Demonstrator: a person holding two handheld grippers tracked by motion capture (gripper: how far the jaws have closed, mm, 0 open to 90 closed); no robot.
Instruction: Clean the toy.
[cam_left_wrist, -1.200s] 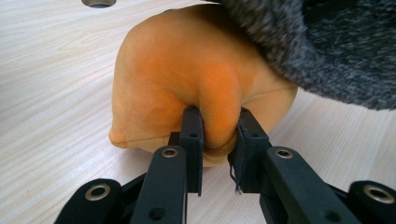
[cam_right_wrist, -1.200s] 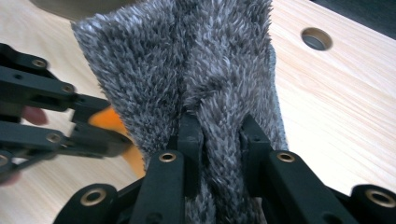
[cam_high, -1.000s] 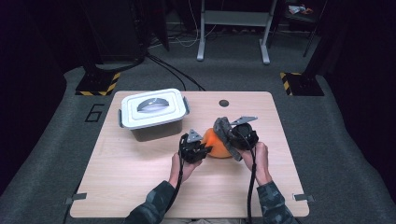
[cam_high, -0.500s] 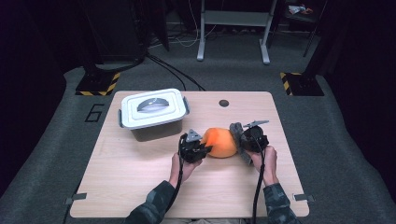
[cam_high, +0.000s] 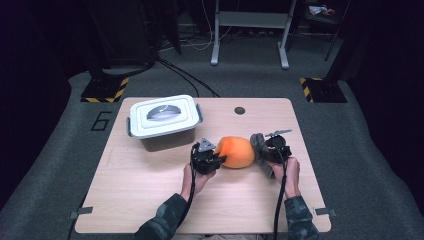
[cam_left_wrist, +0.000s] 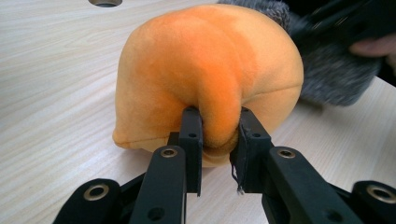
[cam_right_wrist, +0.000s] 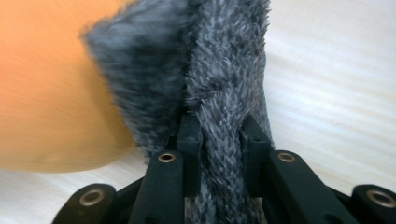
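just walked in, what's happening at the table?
A person works at a wooden table with a gripper in each hand. The left gripper is shut on a fold of an orange plush, and the right gripper is shut on the grey furry piece beside the plush's other end. The plush rests on the table between the two grippers. A white lidded container sits apart at the back left, lid on.

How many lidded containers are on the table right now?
1. A white lidded container stands at the table's far left, apart from the orange plush the tongs hold.
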